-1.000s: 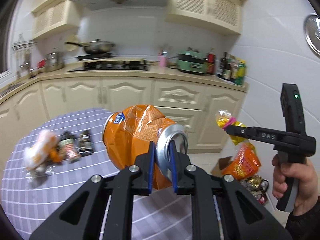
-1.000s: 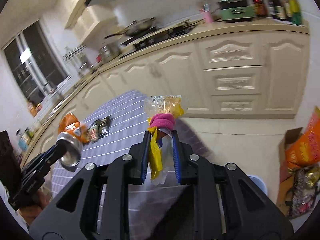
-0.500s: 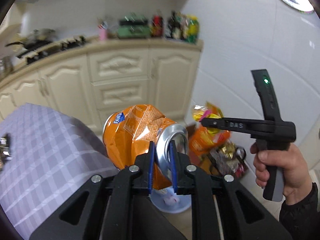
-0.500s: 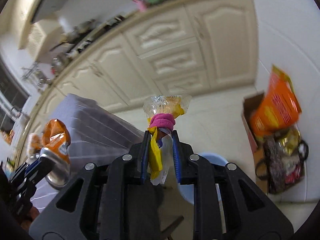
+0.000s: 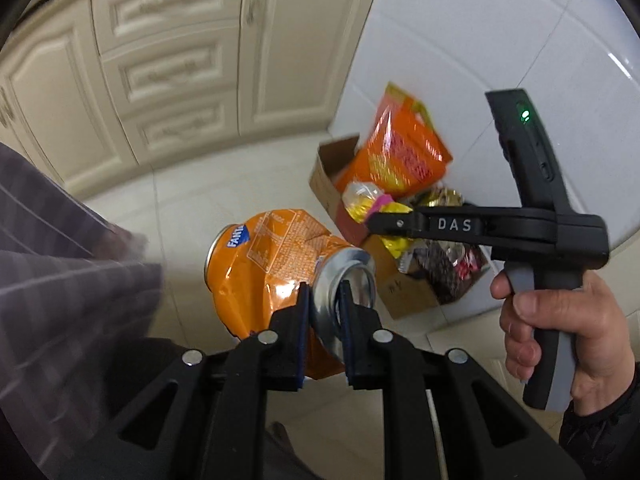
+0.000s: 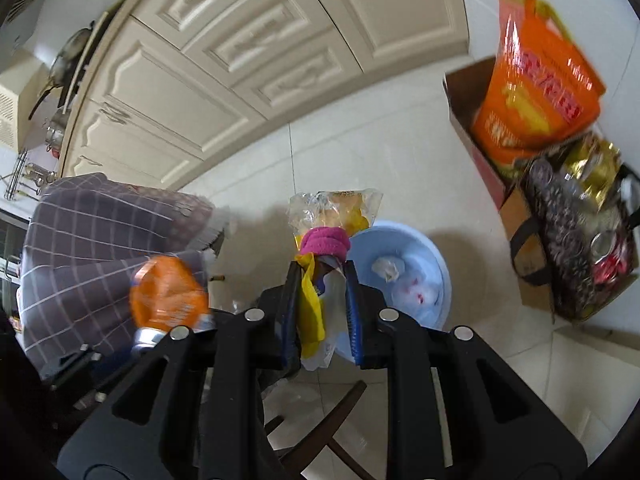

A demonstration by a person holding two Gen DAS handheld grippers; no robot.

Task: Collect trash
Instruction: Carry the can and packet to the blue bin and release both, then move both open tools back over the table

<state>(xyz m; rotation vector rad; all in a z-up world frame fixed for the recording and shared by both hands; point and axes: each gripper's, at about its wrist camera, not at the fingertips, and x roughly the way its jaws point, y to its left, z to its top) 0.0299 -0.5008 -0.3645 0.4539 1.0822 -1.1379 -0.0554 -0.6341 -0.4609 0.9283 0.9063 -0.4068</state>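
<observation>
a second ago both cameras looked across the kitchen at the stove and the purple checked counter; now they look steeply down at the pale tiled floor, and the counter has slid to the left edge of each view. the blue tub on the floor, unseen at first, now lies just beyond the right fingers, and the cardboard box stuffed with snack bags sits much closer, against the white wall.

the left gripper is clenched on a crushed orange soda can; its fingers pinch the silver rim. the can hangs above the floor, its long axis running from the gripped silver end up and to the left in the left view, the end with the blue label pointing away toward the cabinets.

the right gripper is clenched on a plastic wrapper, clear and yellow, cinched with a pink band. the wrapper stands lengthwise out of the fingers, its puffed end pointing away, over the near rim of the tub. a hand holds that gripper's grey handle.
</observation>
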